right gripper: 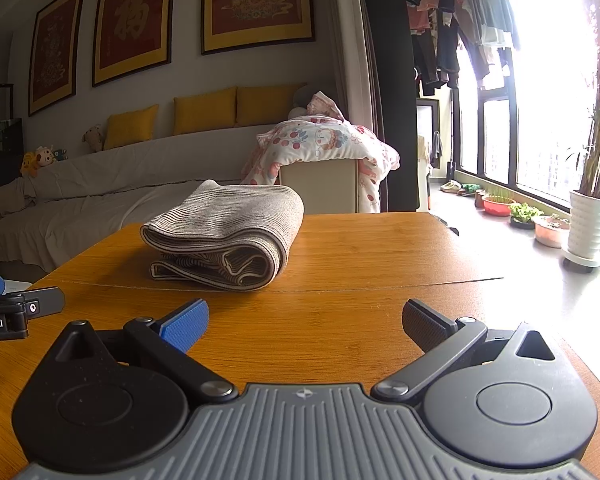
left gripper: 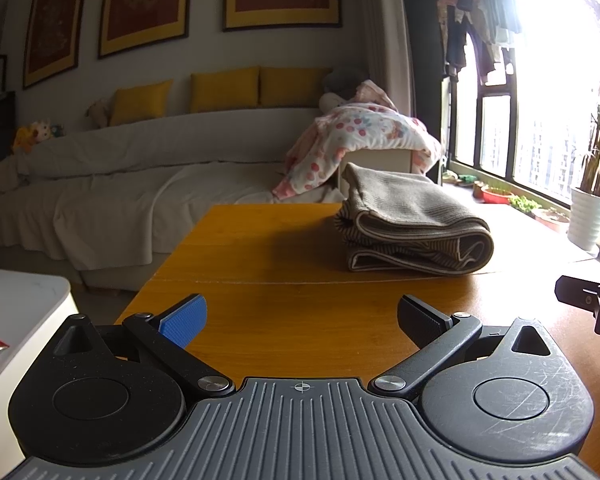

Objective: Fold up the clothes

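A folded grey-brown striped knit garment [left gripper: 412, 224] lies in a compact stack on the wooden table [left gripper: 284, 312]; it also shows in the right wrist view [right gripper: 228, 236]. My left gripper [left gripper: 302, 316] is open and empty, low over the table, well short of the garment, which is ahead to its right. My right gripper [right gripper: 306, 322] is open and empty, with the garment ahead to its left. Each gripper's body shows at the edge of the other view: the right one [left gripper: 592, 304], the left one [right gripper: 16, 308].
A sofa [left gripper: 100, 184] with a white cover and yellow cushions stands behind the table. A floral blanket [right gripper: 320, 148] drapes a box beyond the far edge. A white surface [left gripper: 16, 312] is at the left. Potted plants [right gripper: 588, 220] stand by the window.
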Demonstrator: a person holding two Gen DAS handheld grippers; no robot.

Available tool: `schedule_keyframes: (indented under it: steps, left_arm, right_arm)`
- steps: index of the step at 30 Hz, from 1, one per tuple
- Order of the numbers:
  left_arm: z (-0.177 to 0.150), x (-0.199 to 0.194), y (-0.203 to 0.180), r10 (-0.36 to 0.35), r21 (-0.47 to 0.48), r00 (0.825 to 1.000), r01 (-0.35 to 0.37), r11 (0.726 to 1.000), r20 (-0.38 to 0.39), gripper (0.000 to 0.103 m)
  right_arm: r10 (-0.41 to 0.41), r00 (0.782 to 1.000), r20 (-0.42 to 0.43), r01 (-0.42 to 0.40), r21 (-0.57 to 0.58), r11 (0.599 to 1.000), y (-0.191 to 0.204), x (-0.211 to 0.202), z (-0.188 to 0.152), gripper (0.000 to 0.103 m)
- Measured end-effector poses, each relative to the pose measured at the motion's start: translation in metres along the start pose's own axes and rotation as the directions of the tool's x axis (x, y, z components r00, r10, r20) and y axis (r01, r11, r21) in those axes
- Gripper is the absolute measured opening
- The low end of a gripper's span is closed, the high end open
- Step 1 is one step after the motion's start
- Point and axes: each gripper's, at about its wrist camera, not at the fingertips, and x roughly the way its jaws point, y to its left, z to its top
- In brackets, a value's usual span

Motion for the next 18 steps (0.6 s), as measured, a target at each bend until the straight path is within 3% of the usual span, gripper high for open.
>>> schedule_keyframes:
  steps: [18]
  left_arm:
    - [0.0028, 0.0024, 0.0072, -0.008, -0.041, 0.999, 0.007, 0.999, -0.039, 0.103]
  right_arm:
    - [-0.007, 1.000, -0.028, 0.006, -0.021, 1.000, 0.0025, 0.0036, 0.0034, 0.103]
